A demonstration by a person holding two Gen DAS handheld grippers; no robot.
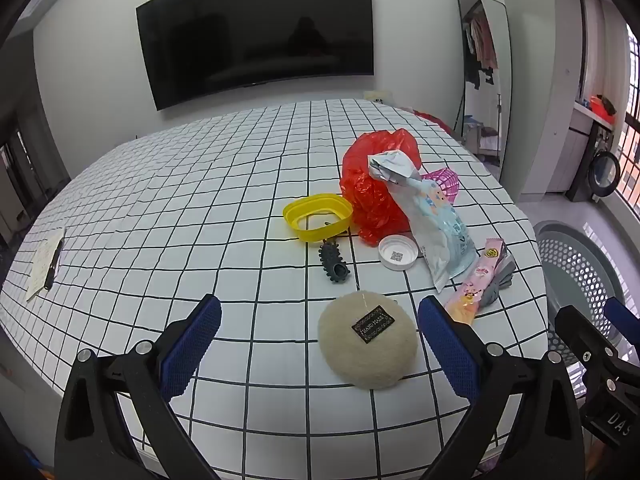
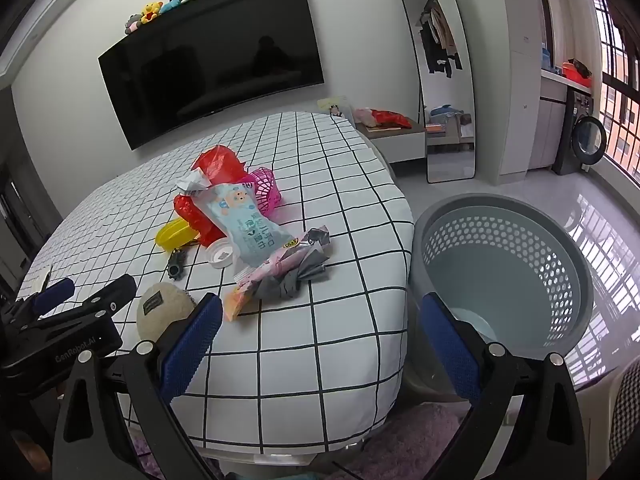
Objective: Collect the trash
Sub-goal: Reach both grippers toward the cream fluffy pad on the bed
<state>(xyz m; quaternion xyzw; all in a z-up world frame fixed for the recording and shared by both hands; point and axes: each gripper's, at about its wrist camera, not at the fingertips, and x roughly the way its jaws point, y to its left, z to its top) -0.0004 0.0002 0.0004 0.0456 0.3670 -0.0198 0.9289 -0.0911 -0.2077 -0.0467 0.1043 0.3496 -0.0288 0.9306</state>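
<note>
Left gripper: hovering low over the near edge, jaws spread as wide as they go and empty, angled down, framing the round cream pad, which lies flat on the checked cover between the blue pads, touched by neither.
Right gripper: also wide open and holding nothing, hanging over the corner of the bed, tilted down, with the basket off its right finger.
Trash pile: bunched mid-cover, so one sweep zone serves both hands; red plastic bag at the back, crumpled blue wipes pack leaning on it, white cap and yellow ring lid just in front.
Pink wrapper: lying with grey foil at the right edge, nearest the basket, looks the easy first pick for the right hand.
Grey basket: on the floor, tight beside the bed, empty by the look of it; a short drop for anything lifted.
Progress: nothing collected yet, I judge.
</note>
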